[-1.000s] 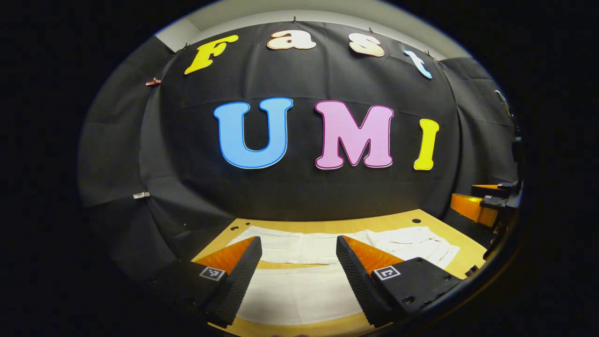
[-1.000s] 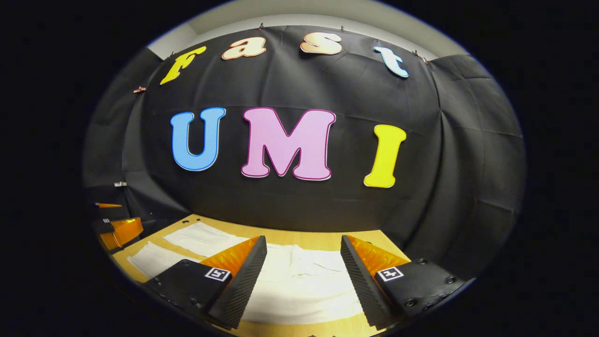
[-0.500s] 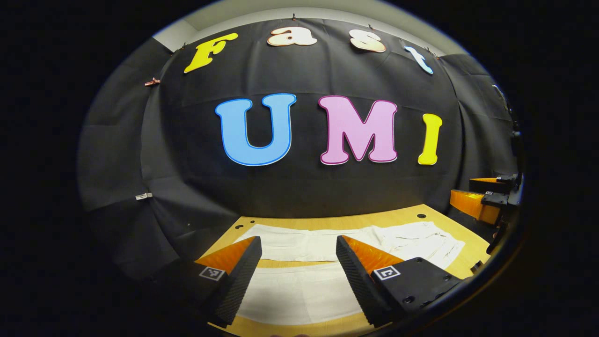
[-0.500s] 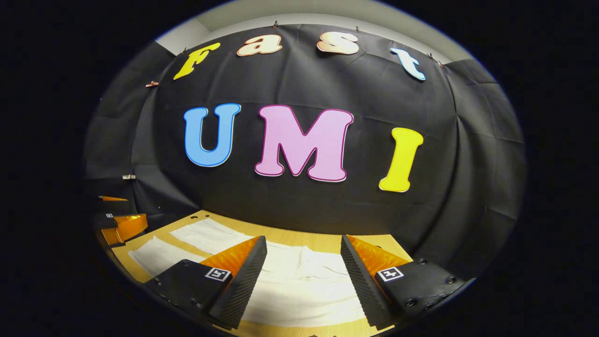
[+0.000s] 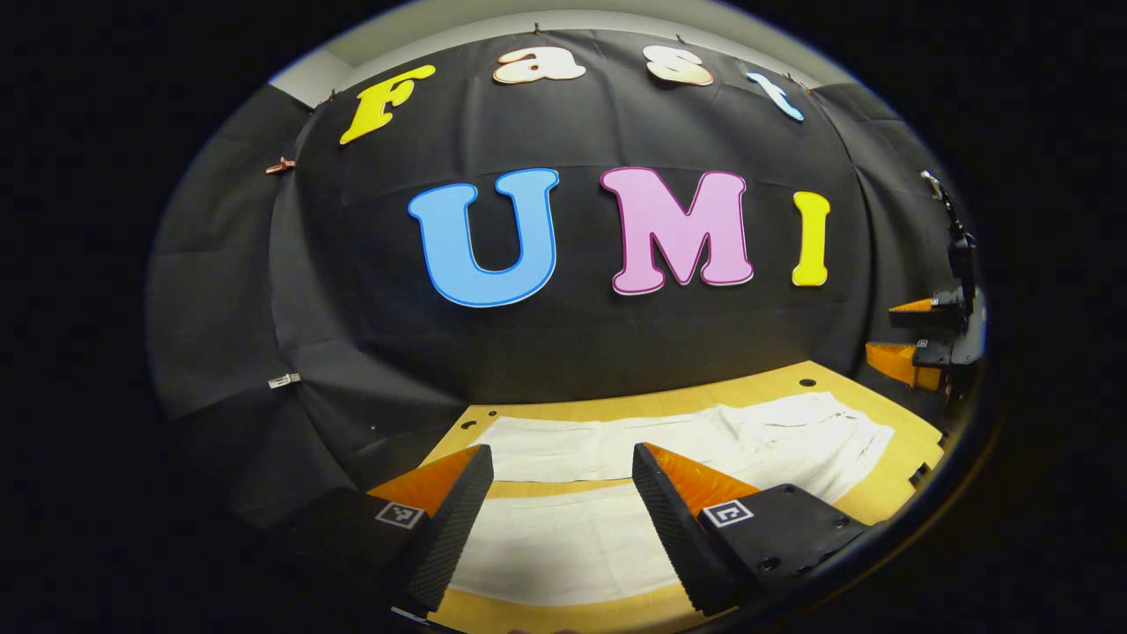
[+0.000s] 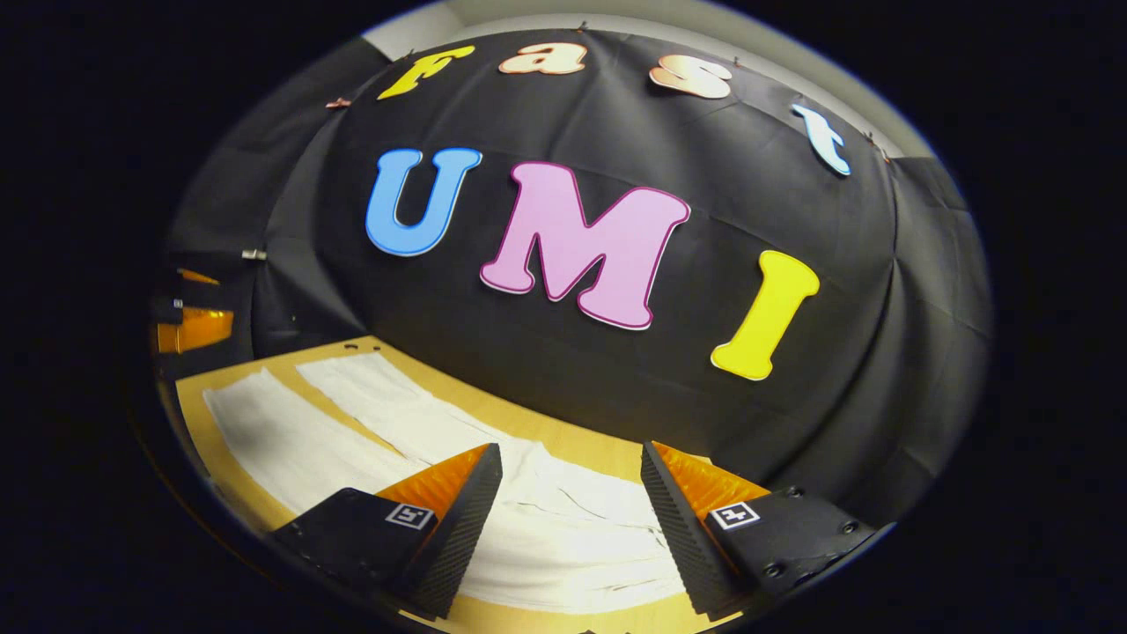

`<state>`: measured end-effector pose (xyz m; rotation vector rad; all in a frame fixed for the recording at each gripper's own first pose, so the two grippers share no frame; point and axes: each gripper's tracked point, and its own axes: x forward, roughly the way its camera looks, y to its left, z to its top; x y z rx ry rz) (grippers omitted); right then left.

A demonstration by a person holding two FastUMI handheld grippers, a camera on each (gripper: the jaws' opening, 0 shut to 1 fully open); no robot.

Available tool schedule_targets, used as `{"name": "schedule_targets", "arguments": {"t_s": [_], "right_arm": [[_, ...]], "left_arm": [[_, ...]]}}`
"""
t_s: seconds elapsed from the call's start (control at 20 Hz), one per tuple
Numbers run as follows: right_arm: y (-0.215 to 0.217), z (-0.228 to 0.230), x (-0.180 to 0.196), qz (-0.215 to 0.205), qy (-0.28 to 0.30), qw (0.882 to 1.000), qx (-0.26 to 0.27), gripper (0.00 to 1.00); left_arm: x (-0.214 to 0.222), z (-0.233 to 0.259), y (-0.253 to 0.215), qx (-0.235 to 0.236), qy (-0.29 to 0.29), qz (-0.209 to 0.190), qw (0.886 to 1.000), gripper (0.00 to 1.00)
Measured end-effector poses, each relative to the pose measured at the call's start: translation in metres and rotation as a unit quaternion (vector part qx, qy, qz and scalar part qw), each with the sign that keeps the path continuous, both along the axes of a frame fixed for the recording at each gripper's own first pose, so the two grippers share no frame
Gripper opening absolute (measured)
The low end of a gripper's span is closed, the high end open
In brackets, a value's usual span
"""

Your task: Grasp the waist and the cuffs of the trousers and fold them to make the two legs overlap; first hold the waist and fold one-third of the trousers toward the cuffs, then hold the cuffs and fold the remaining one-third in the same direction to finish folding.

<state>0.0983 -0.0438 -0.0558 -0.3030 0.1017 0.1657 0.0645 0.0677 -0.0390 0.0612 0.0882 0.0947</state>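
The left hand-held gripper (image 5: pixel 562 493) hovers with its two fingers spread wide apart and nothing between them, poised above the near leg of the white, thin cotton-like trousers (image 5: pixel 616 502); the right hand-held gripper (image 6: pixel 570 493) hangs likewise, fingers apart and empty, over the waist end of the same garment. The trousers lie flat and spread on the pale wooden bench (image 5: pixel 889 480), both legs open side by side with a strip of bare wood showing between them, so the first fold that lays one leg on the other looks not yet done. In the left gripper view the cuffs point toward the left and the rumpled waist lies to the right; in the right gripper view the two legs run off to the left. The cloth looks light, soft and limp, likely to sag and crease when lifted, so it probably wants a pinch at the edges: the near cuff hem for the left side, the near corner of the waistband for the right, lifted together to keep the leg straight. Thin fabric lying flat on wood may be hard to get a finger under. Around it there is little: small holes in the bench top (image 5: pixel 806 384) and the black cloth wall (image 5: pixel 572 343) close behind the far leg, which leaves scant room beyond.
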Motion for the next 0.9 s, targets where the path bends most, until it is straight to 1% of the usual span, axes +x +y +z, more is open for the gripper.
{"name": "schedule_targets", "arguments": {"t_s": [0.1,0.2,0.35,0.45,0.55,0.7,0.8,0.9], "right_arm": [[-0.008,-0.017,0.003,0.012,0.013,0.999,-0.031,0.97],[-0.021,-0.039,0.005,0.026,0.026,0.996,-0.078,0.97],[-0.053,-0.076,0.006,0.042,0.055,0.987,-0.147,0.98],[-0.071,-0.098,0.005,0.052,0.077,0.980,-0.173,0.97],[-0.089,-0.115,0.002,0.060,0.087,0.971,-0.213,0.97],[-0.123,-0.154,-0.002,0.076,0.122,0.955,-0.260,0.97],[-0.143,-0.169,-0.001,0.086,0.131,0.943,-0.295,0.98],[-0.158,-0.187,0.001,0.106,0.144,0.929,-0.324,0.97]], "left_arm": [[-0.005,-0.017,0.008,-0.009,0.020,0.004,1.000,0.99],[-0.010,-0.032,0.015,-0.004,0.040,0.011,0.999,0.99],[-0.019,-0.052,0.025,0.003,0.069,0.020,0.997,0.99],[-0.024,-0.068,0.030,-0.001,0.095,0.026,0.995,0.99],[-0.031,-0.085,0.038,-0.019,0.125,0.039,0.991,0.99],[-0.039,-0.103,0.051,-0.039,0.156,0.070,0.985,0.99],[-0.040,-0.113,0.057,-0.047,0.170,0.089,0.980,0.99],[-0.049,-0.122,0.061,-0.042,0.180,0.099,0.978,0.99]]}}
